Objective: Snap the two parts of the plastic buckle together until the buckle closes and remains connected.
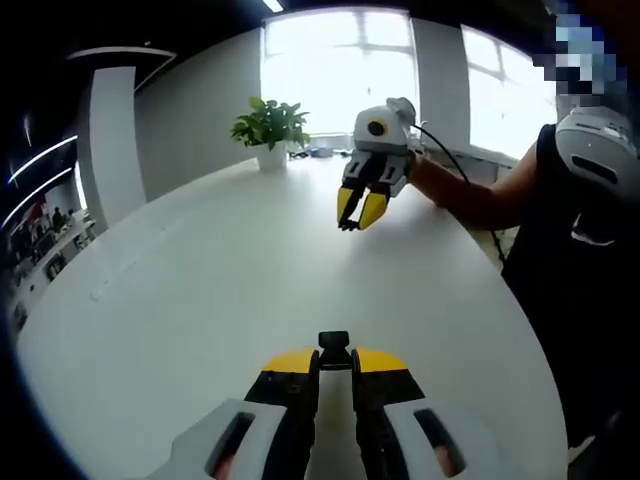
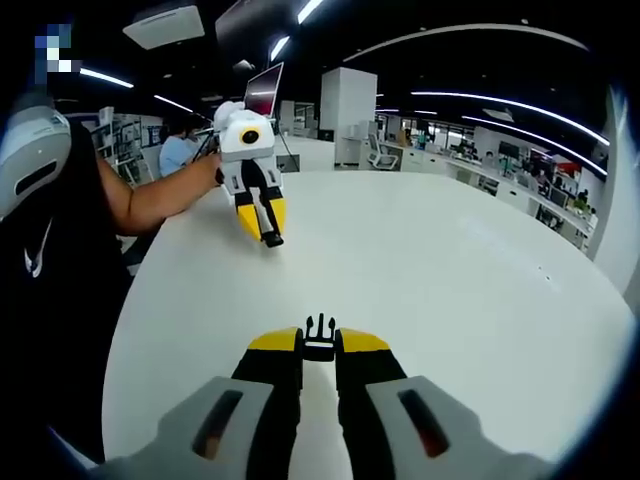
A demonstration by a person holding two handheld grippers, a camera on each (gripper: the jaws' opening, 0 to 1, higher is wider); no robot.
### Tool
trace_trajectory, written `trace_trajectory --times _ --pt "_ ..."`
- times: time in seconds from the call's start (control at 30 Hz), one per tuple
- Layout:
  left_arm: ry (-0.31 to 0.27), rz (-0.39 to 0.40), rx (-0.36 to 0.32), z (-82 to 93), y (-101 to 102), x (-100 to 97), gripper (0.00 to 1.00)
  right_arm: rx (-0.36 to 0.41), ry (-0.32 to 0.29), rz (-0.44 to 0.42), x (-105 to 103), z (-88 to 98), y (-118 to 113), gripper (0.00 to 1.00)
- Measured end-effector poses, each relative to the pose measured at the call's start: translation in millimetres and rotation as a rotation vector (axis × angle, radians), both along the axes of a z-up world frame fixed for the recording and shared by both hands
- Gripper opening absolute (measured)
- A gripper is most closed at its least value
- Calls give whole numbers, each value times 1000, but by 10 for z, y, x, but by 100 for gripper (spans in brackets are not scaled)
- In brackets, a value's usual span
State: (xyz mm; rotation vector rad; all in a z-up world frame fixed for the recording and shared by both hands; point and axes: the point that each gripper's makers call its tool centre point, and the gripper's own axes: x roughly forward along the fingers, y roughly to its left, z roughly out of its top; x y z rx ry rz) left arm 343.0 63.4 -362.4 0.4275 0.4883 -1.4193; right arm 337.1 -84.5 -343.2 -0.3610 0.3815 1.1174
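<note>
Each pair of tongs holds one half of the buckle, and the halves are well apart above the white counter [image 1: 180, 300], so the step in hand is bringing them together. In the left gripper view, the left tongs [image 1: 334, 362] are pinched narrow on the socket [image 1: 334, 346], a squarish black piece standing up between the yellow tips. In the right gripper view, the right tongs [image 2: 319, 343] are likewise closed on the plug [image 2: 319, 336], whose prongs point forward past the tips. The right tongs also appear across the counter in the left gripper view, nearly closed, though the plug there is too small to make out. The next move, as I judge it, calls for turning the two so the prongs face the socket's mouth, lining them up on one axis, then pushing straight in until the catches click.
</note>
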Motion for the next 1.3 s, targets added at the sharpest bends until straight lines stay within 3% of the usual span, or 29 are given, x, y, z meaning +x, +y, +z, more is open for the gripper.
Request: trace_trajectory --times 0.37,0.67,1.3 --pt "-24 -3 11 -56 -30 3 11 6 10 18 -23 -20 35 11" --pt "17 -4 -21 -5 0 -15 11 8 26 29 -40 -61 44 11" --pt "12 -72 -21 -4 -77 -131 11 -1 58 66 -120 -137 44 11"
